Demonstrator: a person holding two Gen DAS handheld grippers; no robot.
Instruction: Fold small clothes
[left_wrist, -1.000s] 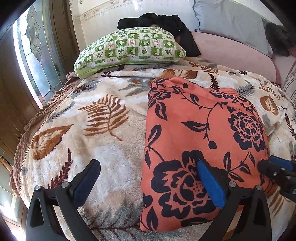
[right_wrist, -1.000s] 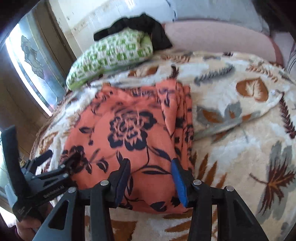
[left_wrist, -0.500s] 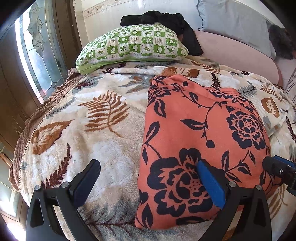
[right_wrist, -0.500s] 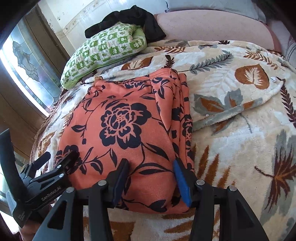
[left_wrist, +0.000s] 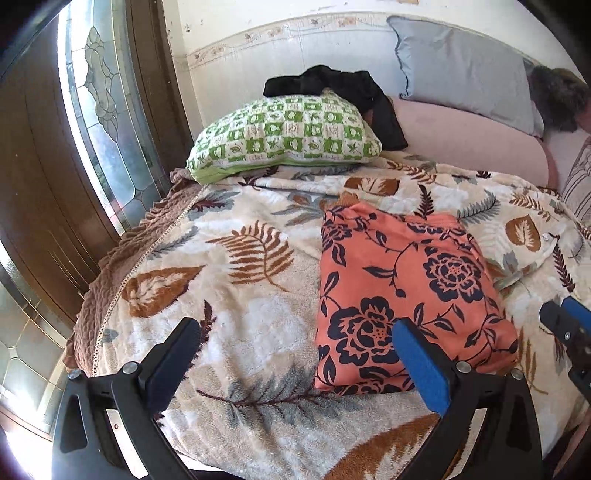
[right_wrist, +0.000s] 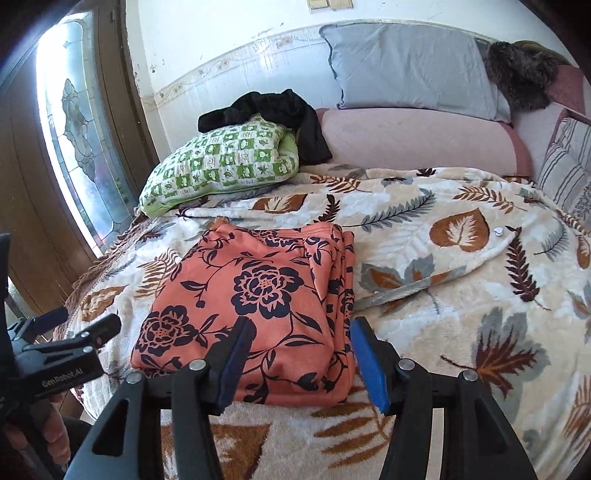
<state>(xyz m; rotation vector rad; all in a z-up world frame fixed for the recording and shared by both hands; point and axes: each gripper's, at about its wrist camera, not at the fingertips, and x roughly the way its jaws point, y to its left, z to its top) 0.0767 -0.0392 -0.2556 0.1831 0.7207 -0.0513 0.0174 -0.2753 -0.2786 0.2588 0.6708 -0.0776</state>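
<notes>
Garment (left_wrist: 402, 295), orange with dark floral print, lies folded on the leaf-print blanket (left_wrist: 236, 314) in the left wrist view, ahead and right of the left gripper (left_wrist: 299, 358). Left gripper jaws wide apart, gripping nothing; the blue right pad (left_wrist: 421, 365) overlaps the garment's near edge in view, contact can't be confirmed. Gripper sits low at the near bed edge, pointing across the bed. Far ahead: green checked pillow (left_wrist: 288, 136) with a black cloth (left_wrist: 332, 85) draped behind it. Right gripper's tip (left_wrist: 565, 325) pokes in at the far right, just off the garment's right side.

Right wrist view: garment (right_wrist: 251, 295) directly ahead of the right gripper (right_wrist: 299, 358), stacked folded edges on its right side. Jaws moderately open, nothing between them, straddling the garment's near right corner in view; contact unclear. Left gripper (right_wrist: 88, 328) visible far left, beside the garment's left edge. No containers in either view.
</notes>
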